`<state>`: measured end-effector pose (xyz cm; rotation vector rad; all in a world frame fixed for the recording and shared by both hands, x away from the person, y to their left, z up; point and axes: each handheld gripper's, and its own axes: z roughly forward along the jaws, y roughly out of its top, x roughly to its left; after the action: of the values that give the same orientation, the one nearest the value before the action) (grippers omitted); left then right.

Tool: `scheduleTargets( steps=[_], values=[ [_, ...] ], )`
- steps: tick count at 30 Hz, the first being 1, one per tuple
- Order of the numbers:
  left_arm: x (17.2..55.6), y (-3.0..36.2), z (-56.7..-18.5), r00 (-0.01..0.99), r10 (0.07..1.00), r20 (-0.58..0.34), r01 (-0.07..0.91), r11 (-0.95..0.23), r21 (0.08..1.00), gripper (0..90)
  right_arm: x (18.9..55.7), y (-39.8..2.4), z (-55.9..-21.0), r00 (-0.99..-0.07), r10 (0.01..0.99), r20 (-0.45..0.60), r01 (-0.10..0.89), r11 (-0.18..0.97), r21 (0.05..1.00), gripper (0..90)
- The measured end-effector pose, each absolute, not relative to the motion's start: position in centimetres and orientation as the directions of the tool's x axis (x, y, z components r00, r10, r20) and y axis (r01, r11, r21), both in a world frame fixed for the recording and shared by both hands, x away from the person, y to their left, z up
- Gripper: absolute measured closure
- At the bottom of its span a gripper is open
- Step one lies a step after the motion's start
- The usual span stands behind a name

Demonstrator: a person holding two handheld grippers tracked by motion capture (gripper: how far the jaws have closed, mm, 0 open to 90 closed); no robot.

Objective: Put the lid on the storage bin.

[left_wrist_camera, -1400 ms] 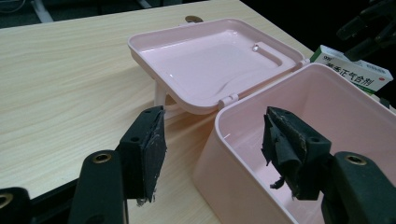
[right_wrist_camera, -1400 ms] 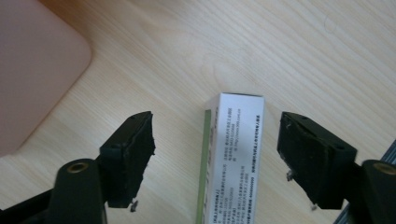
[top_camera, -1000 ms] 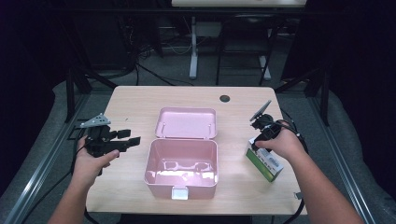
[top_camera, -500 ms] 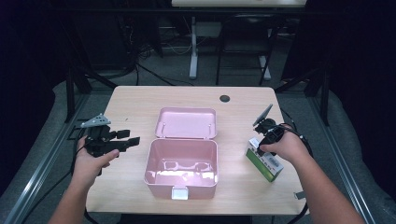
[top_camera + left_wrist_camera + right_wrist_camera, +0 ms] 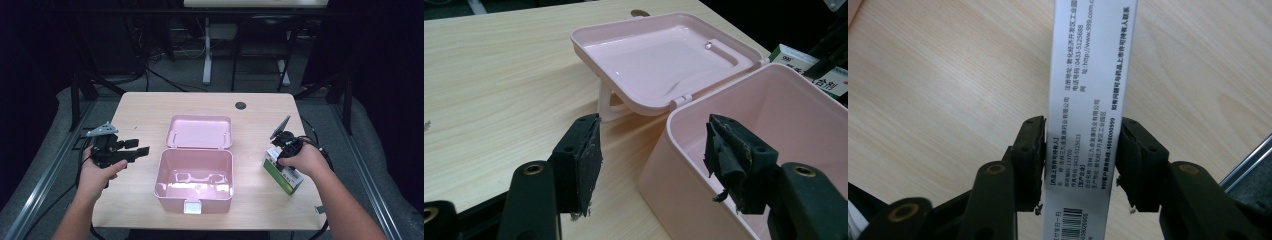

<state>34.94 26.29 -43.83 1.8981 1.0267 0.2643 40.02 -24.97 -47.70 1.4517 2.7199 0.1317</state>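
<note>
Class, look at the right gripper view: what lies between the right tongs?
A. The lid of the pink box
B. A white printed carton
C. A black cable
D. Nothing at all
B: the right tongs have just been closing around the narrow side of the white printed carton, pads at its edges.

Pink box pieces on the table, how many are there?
2: the open pink box at the table's near middle, and its pink lid lying open just behind it, joined at the hinge.
</note>
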Motion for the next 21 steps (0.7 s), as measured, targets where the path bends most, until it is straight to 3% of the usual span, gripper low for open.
scheduleTargets(
  steps=[21],
  values=[
    [35.07,26.32,-44.06,0.623,0.749,-0.227,0.552,-0.216,0.805,39.3,40.29,-25.06,-48.72,-0.53,0.848,0.008,0.846,0.528,0.076,60.0]
  ],
)
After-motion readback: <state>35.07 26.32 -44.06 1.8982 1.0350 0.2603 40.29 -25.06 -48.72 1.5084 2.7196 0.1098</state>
